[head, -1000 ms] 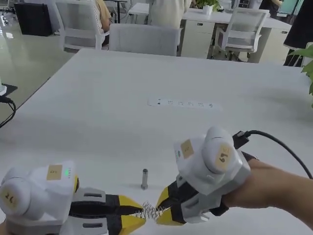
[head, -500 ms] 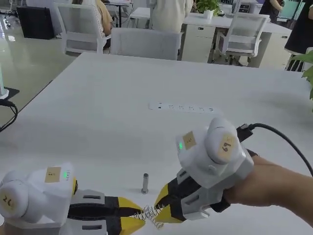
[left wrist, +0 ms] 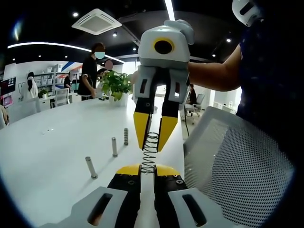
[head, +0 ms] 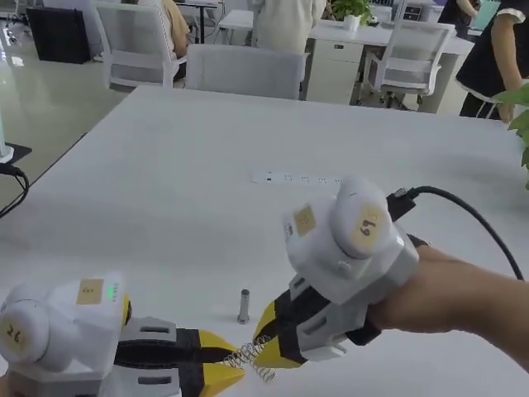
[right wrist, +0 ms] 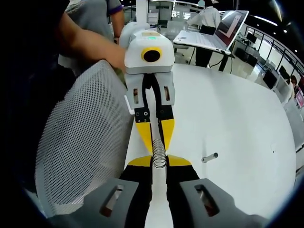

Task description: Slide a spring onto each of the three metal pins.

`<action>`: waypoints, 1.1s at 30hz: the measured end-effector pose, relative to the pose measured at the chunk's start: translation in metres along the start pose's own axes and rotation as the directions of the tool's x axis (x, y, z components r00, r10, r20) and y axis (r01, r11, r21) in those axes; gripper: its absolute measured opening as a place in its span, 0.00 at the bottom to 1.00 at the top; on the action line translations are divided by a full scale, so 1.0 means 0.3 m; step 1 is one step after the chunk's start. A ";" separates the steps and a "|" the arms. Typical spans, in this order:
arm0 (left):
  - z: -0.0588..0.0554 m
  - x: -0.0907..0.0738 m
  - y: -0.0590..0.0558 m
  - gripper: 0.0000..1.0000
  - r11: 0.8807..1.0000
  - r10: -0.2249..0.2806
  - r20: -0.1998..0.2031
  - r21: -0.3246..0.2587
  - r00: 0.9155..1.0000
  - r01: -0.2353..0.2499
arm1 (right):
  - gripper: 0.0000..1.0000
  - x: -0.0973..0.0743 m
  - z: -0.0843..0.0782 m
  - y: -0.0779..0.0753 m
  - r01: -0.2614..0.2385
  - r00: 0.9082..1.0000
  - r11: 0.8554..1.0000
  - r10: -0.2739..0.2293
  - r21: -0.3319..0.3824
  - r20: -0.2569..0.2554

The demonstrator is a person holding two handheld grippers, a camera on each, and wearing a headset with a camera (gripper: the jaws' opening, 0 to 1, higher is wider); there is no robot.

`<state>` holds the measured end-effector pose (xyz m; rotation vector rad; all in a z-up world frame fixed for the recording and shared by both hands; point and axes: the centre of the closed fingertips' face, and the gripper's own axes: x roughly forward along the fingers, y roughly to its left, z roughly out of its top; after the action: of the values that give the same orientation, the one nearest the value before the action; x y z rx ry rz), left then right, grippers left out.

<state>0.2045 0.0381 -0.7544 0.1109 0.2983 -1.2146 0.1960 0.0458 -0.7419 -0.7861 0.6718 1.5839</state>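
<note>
1. One spring (left wrist: 150, 151) bridges the two grippers, over the white table (head: 165, 190).
2. Left gripper (left wrist: 148, 167): jaws pinched tight on one end of it.
3. Right gripper (right wrist: 159, 160): jaws clamped on the other end.
4. Three pins (left wrist: 114, 146) stand upright on the table nearby.

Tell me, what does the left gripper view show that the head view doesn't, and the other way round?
Left gripper view: three pins standing in a row on the table, a plant behind them, and a mesh chair back at the right. Head view: one pin, a power strip further along the table, and the cable running to the right gripper. Both: the spring spanning between the left gripper and the right gripper, each closed on one end.
</note>
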 end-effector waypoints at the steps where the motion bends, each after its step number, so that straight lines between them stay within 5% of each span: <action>1: -0.001 0.000 0.002 0.02 1.000 0.000 0.000 0.000 1.000 0.000 | 0.07 -0.001 0.005 -0.002 -0.002 1.000 1.000 0.002 0.005 0.005; 23: 0.000 0.000 0.025 0.02 1.000 0.005 0.014 0.003 1.000 -0.005 | 0.07 0.004 0.026 -0.013 -0.010 0.994 0.999 0.006 -0.040 -0.107; 33: 0.034 0.001 0.043 0.02 1.000 0.007 0.037 0.020 0.999 -0.008 | 0.07 -0.021 0.038 -0.031 -0.008 0.988 0.999 0.000 -0.047 -0.152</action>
<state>0.2183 0.0399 -0.7457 0.1063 0.2530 -1.2114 0.2044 0.0525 -0.7299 -0.9486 0.7478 1.5593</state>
